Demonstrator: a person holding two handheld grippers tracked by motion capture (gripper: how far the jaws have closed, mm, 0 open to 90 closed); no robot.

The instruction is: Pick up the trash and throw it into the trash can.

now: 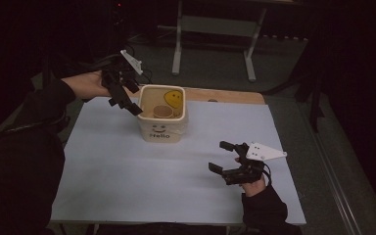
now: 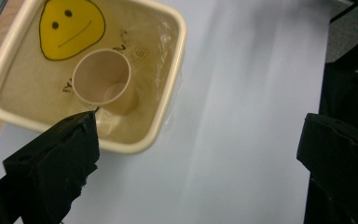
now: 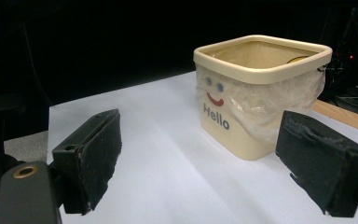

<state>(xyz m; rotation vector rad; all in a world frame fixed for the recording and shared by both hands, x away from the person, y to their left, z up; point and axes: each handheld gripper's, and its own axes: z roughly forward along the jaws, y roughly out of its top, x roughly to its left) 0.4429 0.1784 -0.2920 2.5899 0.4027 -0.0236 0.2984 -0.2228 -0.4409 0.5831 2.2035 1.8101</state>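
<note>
Table (image 1: 127, 186), covered by a pale sheet, with a strip of bare wood along its far edge. Near the middle of its far half stands a cream square bin (image 1: 161, 128), upright, lined with a clear plastic bag whose edge hangs over the outside walls; the near wall carries a smiling face and the word "Hello", and a yellow smiley mark shows on the inner far wall. In the right gripper view the bin (image 3: 256, 107) stands ahead of the jaws and somewhat right of centre, well apart from both.

Left gripper (image 1: 126, 98), held by the person's left hand at the bin's left rim, tilted down toward the opening. Its jaws stand wide apart and hold nothing. In the left gripper view one jaw tip lies over the bin's near rim (image 2: 121, 147), just beside the cup; the other jaw is far off over the bare sheet.

Right gripper (image 1: 223, 157), held low over the sheet at the near right, well apart from the bin. Its jaws are likewise spread wide and empty.

Paper cup (image 2: 103, 79), tan, lying tilted inside the bin with its open mouth upward, outside the gap between the left jaws.
</note>
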